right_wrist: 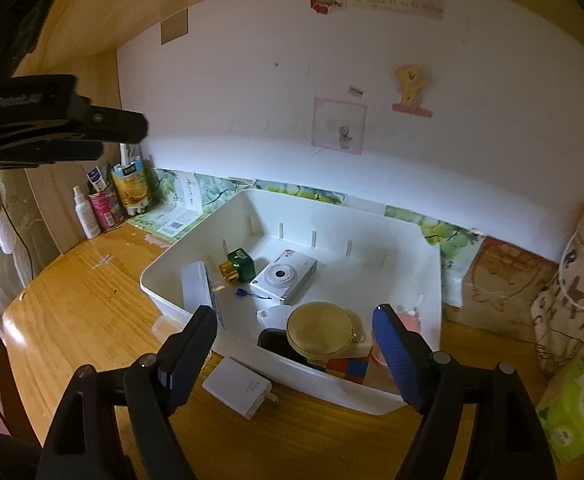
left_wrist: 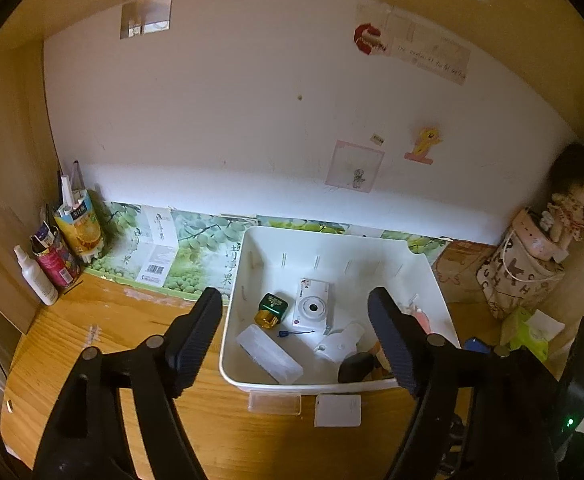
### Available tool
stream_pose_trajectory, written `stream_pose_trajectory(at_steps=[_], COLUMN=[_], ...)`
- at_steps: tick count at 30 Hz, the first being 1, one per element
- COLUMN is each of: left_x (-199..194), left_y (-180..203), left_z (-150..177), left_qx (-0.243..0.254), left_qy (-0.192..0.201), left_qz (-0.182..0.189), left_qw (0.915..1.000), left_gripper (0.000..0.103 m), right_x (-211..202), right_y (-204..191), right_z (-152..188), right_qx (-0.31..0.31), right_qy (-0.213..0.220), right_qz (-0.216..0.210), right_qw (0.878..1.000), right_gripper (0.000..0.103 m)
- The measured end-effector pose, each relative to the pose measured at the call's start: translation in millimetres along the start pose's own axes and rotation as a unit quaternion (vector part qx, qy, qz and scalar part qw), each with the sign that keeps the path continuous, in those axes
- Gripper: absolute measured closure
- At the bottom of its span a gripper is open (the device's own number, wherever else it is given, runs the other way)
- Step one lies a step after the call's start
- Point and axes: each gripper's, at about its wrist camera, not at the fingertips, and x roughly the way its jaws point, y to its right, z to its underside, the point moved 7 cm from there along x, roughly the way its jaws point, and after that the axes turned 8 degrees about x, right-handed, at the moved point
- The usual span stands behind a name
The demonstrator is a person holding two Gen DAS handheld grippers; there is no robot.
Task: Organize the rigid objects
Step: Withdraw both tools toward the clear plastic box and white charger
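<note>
The camera point(left_wrist: 311, 309) lies in the bin point(left_wrist: 432, 276), the charger point(right_wrist: 237, 386) on the desk point(right_wrist: 83, 304) before it.

We see a wooden desk point(right_wrist: 83, 312). On it: white bin point(right_wrist: 432, 280) at centre, white charger point(right_wrist: 237, 388) at its lower left, spray bottle point(right_wrist: 85, 216) and cans point(right_wrist: 105, 208) upper left, green tissue pack point(right_wrist: 572, 412) lower right.

We count 1 white bin point(right_wrist: 428, 256) mid-frame holding 1 white camera point(right_wrist: 283, 276), 1 green-and-gold bottle point(right_wrist: 240, 266), 1 clear case point(right_wrist: 197, 288), 1 round tan disc point(right_wrist: 320, 330) and 1 colour cube point(right_wrist: 348, 368); 1 white charger point(right_wrist: 237, 386) lies lower centre.
</note>
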Motion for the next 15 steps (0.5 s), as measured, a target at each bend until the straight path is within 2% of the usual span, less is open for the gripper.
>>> stream_pose_trajectory(at_steps=[7,15], left_x=[-19.9,-25.7], left_y=[-20.0,-48.5], left_z=[5.8,22.3], left_qx=[0.008,-0.004], left_qy=[0.009,-0.004], left_qz=[-0.005,-0.002], left_qw=[0.9999,1.0000], left_gripper=[0.021,0.021], right_x=[-18.9,-33.0], right_y=[-9.4,-24.5], right_z=[1.0,13.9], right_qx=[0.013,0.033], right_qy=[0.018,0.021], right_qz=[0.037,0.057], right_qw=[0.999,0.998], right_gripper=[0.022,0.022])
